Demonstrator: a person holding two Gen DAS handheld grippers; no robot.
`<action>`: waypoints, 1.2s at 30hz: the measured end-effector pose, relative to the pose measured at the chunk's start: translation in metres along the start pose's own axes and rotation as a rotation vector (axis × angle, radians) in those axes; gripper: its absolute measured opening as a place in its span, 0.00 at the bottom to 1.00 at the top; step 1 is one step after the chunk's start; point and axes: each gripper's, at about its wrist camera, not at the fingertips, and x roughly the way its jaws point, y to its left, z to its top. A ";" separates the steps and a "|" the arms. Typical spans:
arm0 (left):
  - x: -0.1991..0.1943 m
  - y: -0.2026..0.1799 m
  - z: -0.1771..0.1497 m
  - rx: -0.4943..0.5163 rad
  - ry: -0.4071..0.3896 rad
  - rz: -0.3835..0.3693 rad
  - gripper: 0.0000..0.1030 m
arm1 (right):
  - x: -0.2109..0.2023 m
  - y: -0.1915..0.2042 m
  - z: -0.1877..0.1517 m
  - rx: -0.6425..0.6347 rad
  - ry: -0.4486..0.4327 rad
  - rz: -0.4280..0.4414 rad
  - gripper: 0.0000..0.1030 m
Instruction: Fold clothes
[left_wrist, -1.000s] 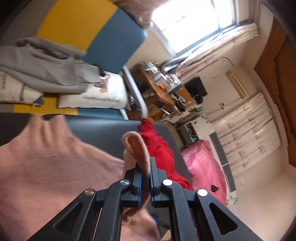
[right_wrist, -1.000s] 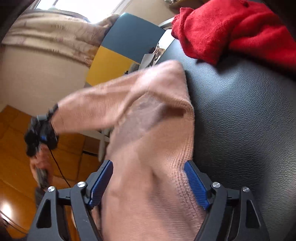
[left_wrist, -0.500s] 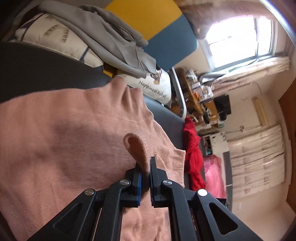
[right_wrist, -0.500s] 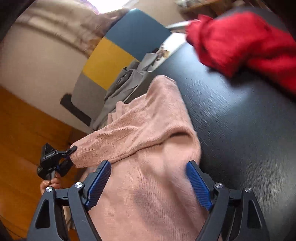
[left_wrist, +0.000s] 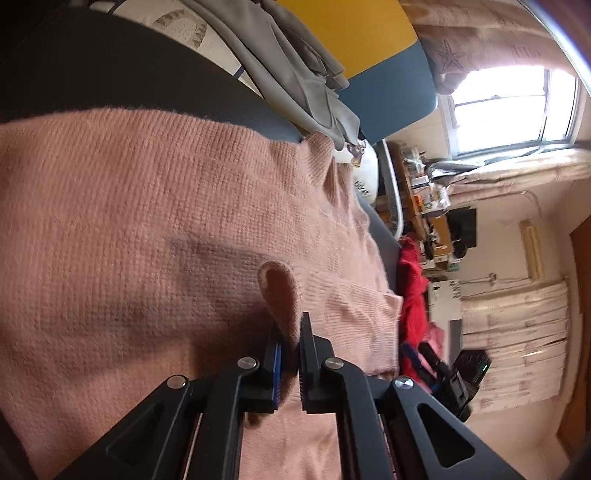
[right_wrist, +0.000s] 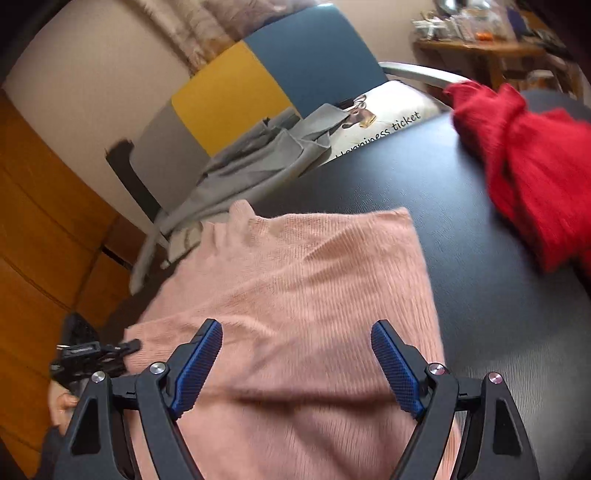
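Bedroom with window; a dark padded surface (right_wrist: 461, 229) carries a pink knit sweater (right_wrist: 295, 273) spread flat, a red garment (right_wrist: 532, 173) well apart. The sweater looks soft, light and limp, best pinched at an edge or cuff. The left hand-held gripper (left_wrist: 290, 354) clamps a pink cuff (left_wrist: 279, 288); the right hand-held gripper (right_wrist: 295, 365) stands wide, empty, above the knit.

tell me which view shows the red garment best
The right wrist view: the red garment lies bunched and large on the black surface at upper right, though a bit blurred. The left wrist view shows only a narrow red strip beyond the pink sweater.
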 end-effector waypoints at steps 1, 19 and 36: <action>0.000 0.001 0.001 0.004 -0.004 0.013 0.04 | 0.008 0.003 0.003 -0.020 0.018 -0.032 0.82; -0.001 0.048 -0.002 -0.092 -0.042 -0.055 0.24 | 0.078 0.021 -0.015 -0.265 0.054 -0.338 1.00; 0.016 -0.001 -0.008 0.174 -0.080 0.207 0.05 | 0.098 0.027 0.019 -0.283 0.059 -0.315 0.93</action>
